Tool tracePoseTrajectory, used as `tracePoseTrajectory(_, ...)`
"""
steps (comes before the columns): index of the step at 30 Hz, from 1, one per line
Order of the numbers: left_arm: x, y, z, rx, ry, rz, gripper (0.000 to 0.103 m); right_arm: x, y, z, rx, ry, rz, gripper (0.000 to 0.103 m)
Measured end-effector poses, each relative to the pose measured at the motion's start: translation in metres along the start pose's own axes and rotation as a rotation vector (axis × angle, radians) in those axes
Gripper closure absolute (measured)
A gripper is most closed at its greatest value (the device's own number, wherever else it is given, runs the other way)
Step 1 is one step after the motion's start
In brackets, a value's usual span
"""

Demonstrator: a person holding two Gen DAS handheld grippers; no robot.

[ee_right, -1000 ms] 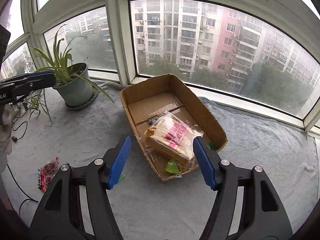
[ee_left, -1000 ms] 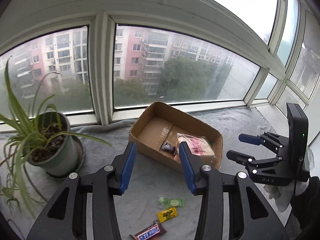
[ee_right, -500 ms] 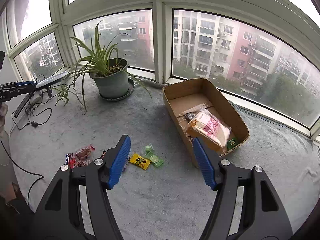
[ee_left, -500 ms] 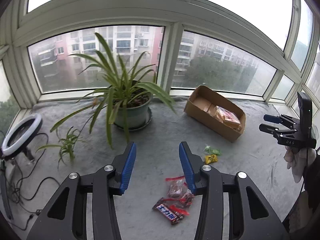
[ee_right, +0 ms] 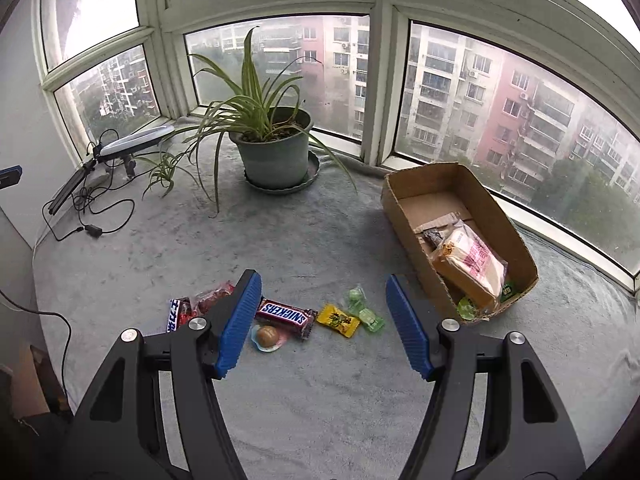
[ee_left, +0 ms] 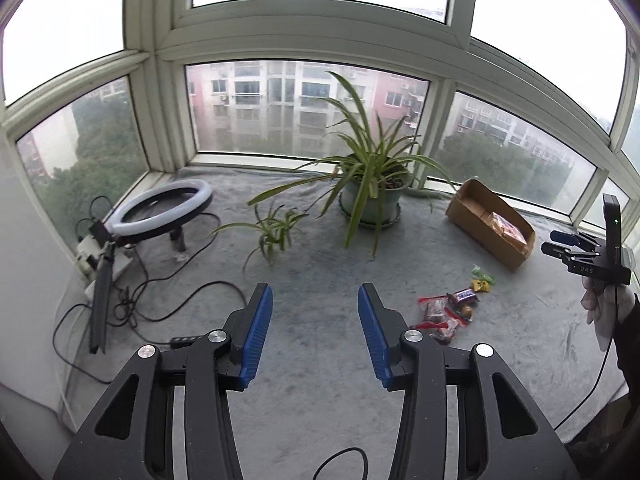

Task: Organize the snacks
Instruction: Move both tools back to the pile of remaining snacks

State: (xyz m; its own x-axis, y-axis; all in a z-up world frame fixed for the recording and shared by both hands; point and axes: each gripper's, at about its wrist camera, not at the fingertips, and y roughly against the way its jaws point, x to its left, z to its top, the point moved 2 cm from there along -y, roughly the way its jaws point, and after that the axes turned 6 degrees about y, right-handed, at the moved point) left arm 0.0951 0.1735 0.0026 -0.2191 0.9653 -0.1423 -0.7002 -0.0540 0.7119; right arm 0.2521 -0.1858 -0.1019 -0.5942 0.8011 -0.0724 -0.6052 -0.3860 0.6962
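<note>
A cardboard box [ee_right: 412, 216] stands on the grey blanket at the right, holding a bread packet [ee_right: 472, 264] and small sweets; it also shows in the left wrist view [ee_left: 476, 224]. Loose snacks lie left of it: a Snickers bar [ee_right: 285, 315], a yellow packet [ee_right: 338, 320], green candies [ee_right: 362, 308], a round wrapped sweet [ee_right: 267, 337] and red packets [ee_right: 200, 304]. My right gripper [ee_right: 322, 320] is open and empty, above the loose snacks. My left gripper [ee_left: 316, 328] is open and empty, left of the snack pile [ee_left: 448, 312]. The right gripper also shows in the left wrist view [ee_left: 560, 242].
A potted spider plant [ee_right: 276, 152] stands at the back on a saucer. A ring light [ee_left: 160, 208] with cables [ee_left: 132, 300] lies at the far left. Windows [ee_right: 500, 100] close the back and sides.
Both grippers have pulled back and swung left, away from the box. The loose snacks, plant and ring light have come into view. Both jaws stay open.
</note>
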Motion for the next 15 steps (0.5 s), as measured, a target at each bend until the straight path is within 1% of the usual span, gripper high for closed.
tracePoseTrajectory(3,0.031,0.013,-0.014,0.014,0.056,0.078,0.06,0.014,-0.002,-0.002,0.005,0.022,0.018,0.035)
tracePoseTrajectory(4,0.04,0.015,-0.02,0.017,0.077,0.093,0.06,0.017,-0.003,-0.003,0.006,0.028,0.021,0.035)
tracePoseTrajectory(7,0.047,0.005,-0.034,0.039,0.11,0.103,0.06,0.026,-0.003,-0.008,0.011,0.034,0.03,0.035)
tracePoseTrajectory(10,0.031,-0.018,-0.05,0.079,0.1,0.058,0.06,0.029,-0.004,-0.018,0.019,0.033,0.031,0.035)
tracePoseTrajectory(15,-0.026,-0.073,-0.073,0.162,0.045,-0.06,0.06,0.027,-0.014,-0.039,0.054,0.012,0.026,0.035)
